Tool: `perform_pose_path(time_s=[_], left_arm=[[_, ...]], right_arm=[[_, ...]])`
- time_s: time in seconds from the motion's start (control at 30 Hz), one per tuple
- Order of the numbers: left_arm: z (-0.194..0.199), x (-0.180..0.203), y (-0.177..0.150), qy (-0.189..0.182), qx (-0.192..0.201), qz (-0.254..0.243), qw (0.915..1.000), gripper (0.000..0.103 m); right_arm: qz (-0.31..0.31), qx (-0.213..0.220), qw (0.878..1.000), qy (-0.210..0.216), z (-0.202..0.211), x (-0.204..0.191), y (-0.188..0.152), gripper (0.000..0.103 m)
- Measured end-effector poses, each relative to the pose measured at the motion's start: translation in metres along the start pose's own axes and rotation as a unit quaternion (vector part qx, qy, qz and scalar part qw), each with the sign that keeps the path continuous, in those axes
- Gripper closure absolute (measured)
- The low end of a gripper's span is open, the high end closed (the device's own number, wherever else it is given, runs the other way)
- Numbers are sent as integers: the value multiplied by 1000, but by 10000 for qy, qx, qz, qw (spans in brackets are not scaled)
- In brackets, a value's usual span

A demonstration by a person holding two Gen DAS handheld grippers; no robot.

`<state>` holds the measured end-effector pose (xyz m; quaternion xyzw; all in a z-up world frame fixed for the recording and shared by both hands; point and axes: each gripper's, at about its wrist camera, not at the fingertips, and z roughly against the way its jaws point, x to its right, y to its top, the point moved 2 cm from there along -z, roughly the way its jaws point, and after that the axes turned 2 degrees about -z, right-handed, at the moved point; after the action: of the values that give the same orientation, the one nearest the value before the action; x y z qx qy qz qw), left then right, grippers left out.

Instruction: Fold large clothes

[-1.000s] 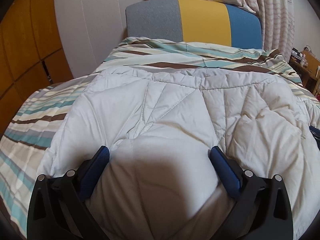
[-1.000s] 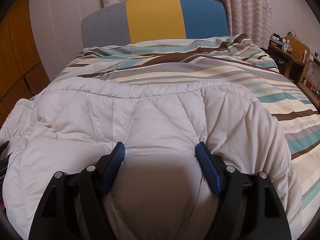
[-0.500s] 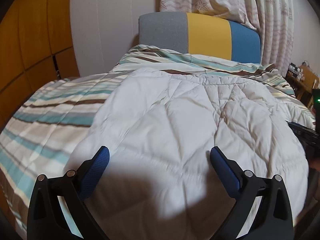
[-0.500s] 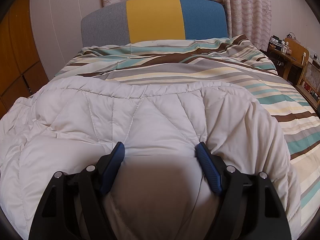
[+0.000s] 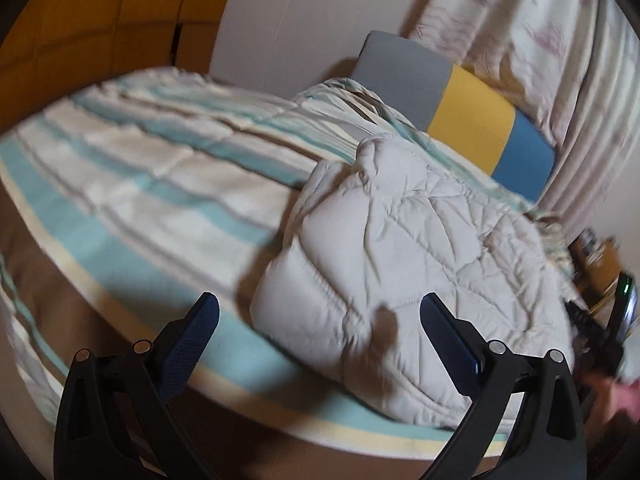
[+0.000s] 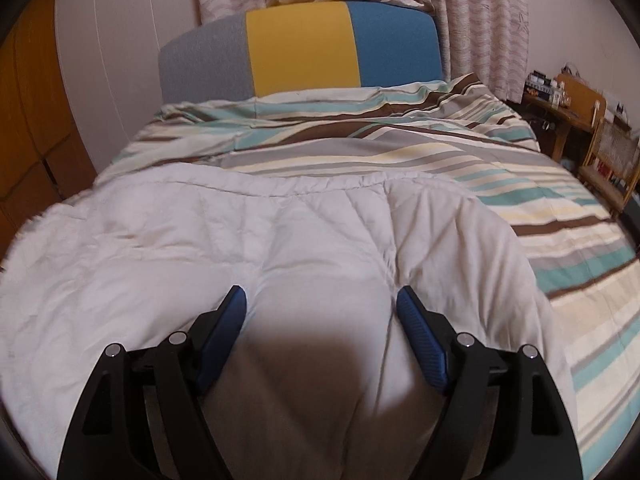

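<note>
While the right gripper [image 6: 320, 304] pinches a bulge of the white quilted coat [image 6: 280, 240], the left gripper [image 5: 320, 312] hangs free beside the bed [image 5: 132, 200].

Right fingers [image 6: 420, 332] press into the puffy fabric on both sides, a fat fold bunched between the blue pads, jaws fairly wide around it. Left fingers [image 5: 192, 340] are spread wide with nothing between them; that view is tilted and blurred, looking across the bed's near edge. The coat lies folded in a thick bundle on the striped bedspread [image 6: 520, 208], at the near end of the bed, with its seamed edge running across toward the grey-yellow-blue headboard [image 6: 300, 48]. Patterned curtains [image 6: 472, 20] hang behind the headboard; a wooden desk [image 6: 572, 108] with clutter stands at the far right; orange-brown cabinet doors [image 5: 100, 12] on the left wall.
</note>
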<state>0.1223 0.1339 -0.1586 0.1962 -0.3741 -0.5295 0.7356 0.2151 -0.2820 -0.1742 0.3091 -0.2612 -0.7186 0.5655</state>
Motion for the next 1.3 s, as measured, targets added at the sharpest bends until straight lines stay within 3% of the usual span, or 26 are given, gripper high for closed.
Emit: perform_pose_path(time_s=[0.17,0.4,0.53,0.73,0.9,1.0,1.13,1.3], left_arm=[[4,-3,-18,-697,-57,499,9963,11],[-14,21,-18,-1141,-54,131,9934,11],[-19,20,-16,-1195,40,364,9922,11],[-16,20,-34,-1358,-254,771,9874,16],[-35,25,-31,-1395,-373,861,9858,16],[-47,19,-22,-1483,-267,1366,9791,16],[-59,1,-18,-1388,1,2116,9675,48],[-44,7,-14,-1542,175,2056,9663,73]], right_arm=[[-35,105,9986,517,48,-12,-21,34],[493,285,9912,1197,99,-51,-55,59],[958,247,9897,1030,100,-73,-76,69],[1091,-288,9907,759,58,-77,-97,69],[1270,-345,9892,652,44,-81,-106,69],[1233,-330,9893,709,43,-79,-110,69],[1225,-312,9892,747,46,-74,-113,69],[1222,-289,9890,776,46,-73,-113,69]])
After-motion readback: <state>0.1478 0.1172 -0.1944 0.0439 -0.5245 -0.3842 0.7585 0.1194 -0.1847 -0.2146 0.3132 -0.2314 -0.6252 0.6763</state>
